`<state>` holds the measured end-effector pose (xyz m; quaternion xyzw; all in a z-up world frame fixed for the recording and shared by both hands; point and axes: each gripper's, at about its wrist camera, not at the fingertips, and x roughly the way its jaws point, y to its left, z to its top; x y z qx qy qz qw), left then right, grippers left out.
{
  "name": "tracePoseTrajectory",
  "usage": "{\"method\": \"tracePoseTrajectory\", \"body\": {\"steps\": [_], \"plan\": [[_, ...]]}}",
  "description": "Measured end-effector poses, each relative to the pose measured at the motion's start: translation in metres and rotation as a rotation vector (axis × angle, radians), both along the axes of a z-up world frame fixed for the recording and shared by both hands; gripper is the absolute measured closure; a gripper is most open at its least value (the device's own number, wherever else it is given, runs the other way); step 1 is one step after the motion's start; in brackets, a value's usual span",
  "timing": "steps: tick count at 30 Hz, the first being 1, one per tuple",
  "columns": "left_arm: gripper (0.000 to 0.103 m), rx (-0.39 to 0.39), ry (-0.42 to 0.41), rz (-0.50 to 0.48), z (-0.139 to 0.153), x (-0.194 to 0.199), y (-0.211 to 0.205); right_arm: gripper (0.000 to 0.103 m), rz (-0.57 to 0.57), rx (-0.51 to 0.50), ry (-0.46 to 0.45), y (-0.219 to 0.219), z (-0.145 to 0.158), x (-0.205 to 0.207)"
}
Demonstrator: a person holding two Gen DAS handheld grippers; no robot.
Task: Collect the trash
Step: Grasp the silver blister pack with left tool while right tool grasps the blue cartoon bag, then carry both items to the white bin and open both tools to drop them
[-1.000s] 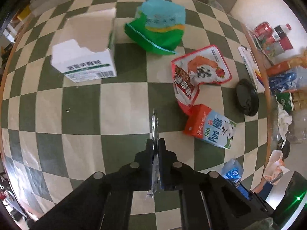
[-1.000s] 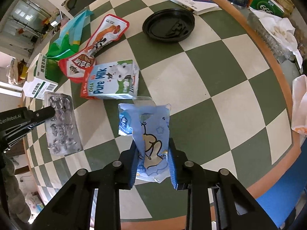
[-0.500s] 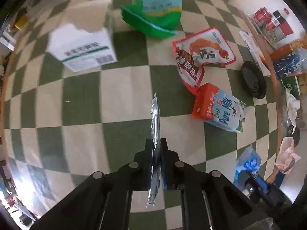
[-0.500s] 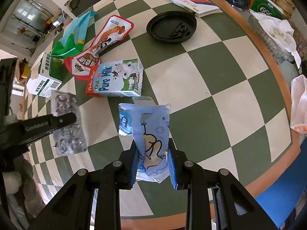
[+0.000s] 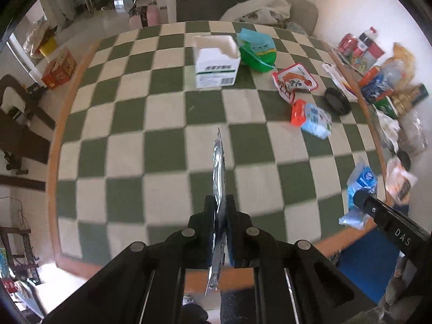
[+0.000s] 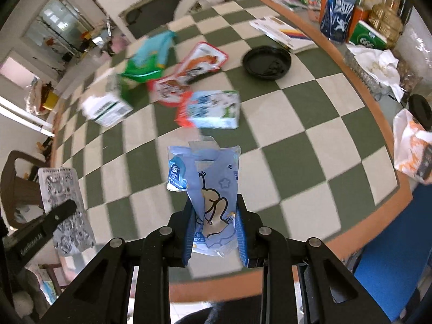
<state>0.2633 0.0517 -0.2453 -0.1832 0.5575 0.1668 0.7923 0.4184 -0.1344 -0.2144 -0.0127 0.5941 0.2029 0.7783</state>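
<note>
My left gripper (image 5: pixel 220 202) is shut on a silver blister pack (image 5: pixel 218 167), held edge-on above the near side of the checkered table (image 5: pixel 129 124). It also shows flat in the right wrist view (image 6: pixel 63 202). My right gripper (image 6: pixel 214 210) is shut on a crumpled blue wrapper (image 6: pixel 212 178) with a cartoon print, held above the table's near edge; it shows in the left wrist view (image 5: pixel 360 189). On the table lie a milk carton (image 5: pixel 313 117), a red snack pouch (image 5: pixel 293 82), a green bag (image 5: pixel 257 50) and a torn white box (image 5: pixel 216 63).
A black lid (image 6: pixel 267 62) and a flat booklet (image 6: pixel 283 33) lie at the table's far right. Bottles, cans and packets (image 6: pixel 351 19) crowd the right rim. An orange-white bag (image 6: pixel 410 148) sits past the right edge. A dark chair (image 5: pixel 19 124) stands left.
Both grippers have lifted and pulled back toward the table's near edge with their trash still held. The table items now look smaller and farther away.
</note>
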Motion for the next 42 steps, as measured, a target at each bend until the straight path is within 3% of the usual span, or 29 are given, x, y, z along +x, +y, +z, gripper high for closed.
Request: {"method": "tracePoseTrajectory", "body": {"steps": [6, 11, 15, 19, 24, 29, 30, 31, 32, 33, 34, 35, 37, 38, 42], "plan": [[0.097, -0.054, -0.014, -0.019, -0.007, -0.102, -0.007, 0.075, 0.030, 0.030, 0.004, 0.001, 0.008, -0.128], [0.097, -0.149, 0.048, 0.005, -0.051, -0.182, -0.013, 0.075, 0.056, 0.019, 0.116, -0.005, -0.029, -0.234], [0.097, -0.219, 0.133, 0.046, -0.115, -0.223, -0.013, 0.076, 0.068, -0.037, 0.267, -0.012, -0.103, -0.301], [0.097, -0.286, 0.199, 0.094, -0.200, -0.237, -0.005, 0.076, 0.060, -0.072, 0.358, -0.017, -0.183, -0.332], [0.096, -0.359, 0.247, 0.152, -0.323, -0.234, 0.006, 0.076, 0.063, -0.090, 0.401, -0.010, -0.290, -0.342], [0.093, -0.354, 0.300, 0.156, -0.419, -0.232, 0.007, 0.075, 0.067, -0.074, 0.435, 0.003, -0.411, -0.329], [0.091, -0.338, 0.313, 0.158, -0.436, -0.231, 0.007, 0.075, 0.082, -0.069, 0.443, 0.008, -0.435, -0.327], [0.075, -0.332, 0.319, 0.159, -0.447, -0.233, 0.009, 0.073, 0.093, -0.072, 0.449, 0.011, -0.455, -0.326], [0.037, -0.326, 0.319, 0.163, -0.457, -0.236, 0.011, 0.070, 0.097, -0.078, 0.452, 0.014, -0.473, -0.323], [0.017, -0.318, 0.320, 0.171, -0.466, -0.238, 0.012, 0.065, 0.108, -0.081, 0.463, 0.017, -0.495, -0.323], [0.005, -0.314, 0.320, 0.181, -0.473, -0.240, 0.014, 0.053, 0.119, -0.084, 0.474, 0.020, -0.511, -0.323], [0.005, -0.310, 0.319, 0.193, -0.478, -0.243, 0.017, 0.042, 0.130, -0.092, 0.479, 0.021, -0.525, -0.323], [0.005, -0.300, 0.324, 0.214, -0.481, -0.250, 0.021, 0.036, 0.145, -0.112, 0.480, 0.021, -0.545, -0.324], [0.005, -0.288, 0.325, 0.219, -0.481, -0.253, 0.023, 0.027, 0.151, -0.119, 0.479, 0.021, -0.551, -0.325], [0.004, -0.218, 0.314, 0.231, -0.468, -0.263, 0.027, 0.004, 0.172, -0.203, 0.419, 0.020, -0.547, -0.332]]}}
